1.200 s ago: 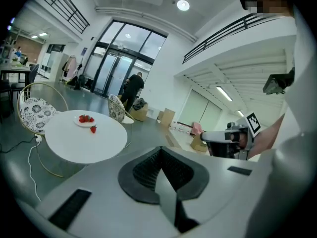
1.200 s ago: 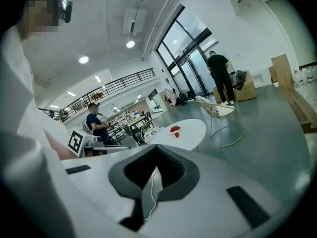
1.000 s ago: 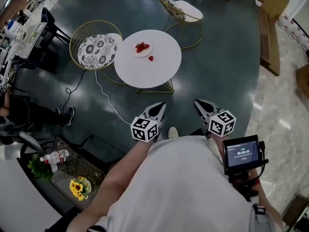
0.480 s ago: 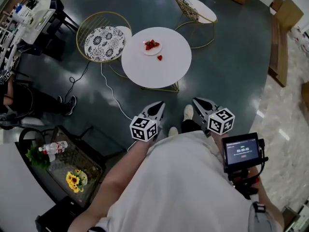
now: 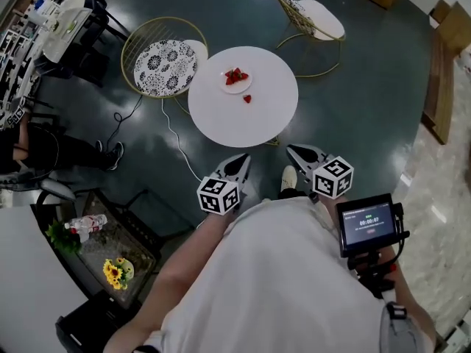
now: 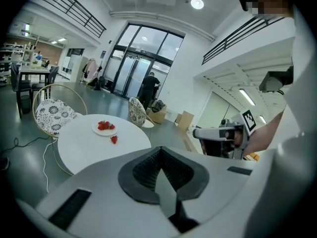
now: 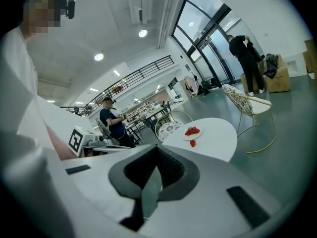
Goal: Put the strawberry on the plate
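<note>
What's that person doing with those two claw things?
A person holds a claw in each hand and stands away from a round white table. The left claw and the right claw are both shut and empty, held low in front of the body. On the table is a plate with some strawberries on it. One strawberry lies loose on the table beside the plate. Nothing has been picked up yet.

An office lobby, with glass doors, mezzanine railing and desks.
</note>
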Demonstrator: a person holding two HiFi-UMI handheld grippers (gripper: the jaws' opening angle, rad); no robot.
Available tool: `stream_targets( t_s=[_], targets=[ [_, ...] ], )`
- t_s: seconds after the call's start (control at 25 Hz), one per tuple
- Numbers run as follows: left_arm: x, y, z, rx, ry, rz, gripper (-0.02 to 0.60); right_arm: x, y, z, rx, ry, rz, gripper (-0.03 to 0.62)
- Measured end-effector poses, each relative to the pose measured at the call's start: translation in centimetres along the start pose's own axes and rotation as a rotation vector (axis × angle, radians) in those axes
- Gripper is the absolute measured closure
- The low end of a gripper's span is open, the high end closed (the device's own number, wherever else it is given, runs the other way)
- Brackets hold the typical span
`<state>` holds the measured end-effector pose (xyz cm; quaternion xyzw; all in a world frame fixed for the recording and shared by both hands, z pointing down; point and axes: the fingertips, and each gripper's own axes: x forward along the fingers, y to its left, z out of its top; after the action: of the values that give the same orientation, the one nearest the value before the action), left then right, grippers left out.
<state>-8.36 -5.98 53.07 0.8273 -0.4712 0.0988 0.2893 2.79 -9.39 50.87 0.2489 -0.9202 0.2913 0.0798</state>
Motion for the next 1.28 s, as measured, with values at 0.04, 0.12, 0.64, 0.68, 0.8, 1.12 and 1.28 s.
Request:
stream_targets(
  t_s=[0.04, 0.12, 0.64, 0.68, 0.8, 1.12, 1.28],
  targets=[
    [0.6, 0.1, 0.5, -0.003, -0.003, 0.005, 0.575, 0.2, -0.7, 0.4, 0.001, 0.002, 0.007, 0.588],
    [1.8, 0.5, 1.5, -0.005, -0.007, 0.018, 0.575, 0.6, -1.9, 1.3, 0.001, 0.006, 0.021, 0.588],
    [6.2, 2.9, 5.3, -0.016, -0.044, 0.15, 0.575, 2.8, -8.7, 5.3, -0.008, 0.033, 0.103, 0.588],
    [6.0, 3.2, 5.5, -0.017, -0.048, 0.163, 0.575, 3.1, -8.8, 5.5, -0.009, 0.034, 0.111, 0.588],
    [6.0, 3.7, 5.6, -0.034, -0.053, 0.2, 0.575, 3.5, -9.3, 6.0, -0.006, 0.048, 0.131, 0.588],
    [6.1, 4.5, 5.3, -0.056, -0.047, 0.249, 0.575, 4.8, -9.2, 5.2, 0.013, 0.099, 0.19, 0.588],
    [6.8, 5.4, 4.9, -0.073, -0.022, 0.242, 0.575, 5.5, -9.5, 5.2, 0.02, 0.12, 0.183, 0.588]
  ],
)
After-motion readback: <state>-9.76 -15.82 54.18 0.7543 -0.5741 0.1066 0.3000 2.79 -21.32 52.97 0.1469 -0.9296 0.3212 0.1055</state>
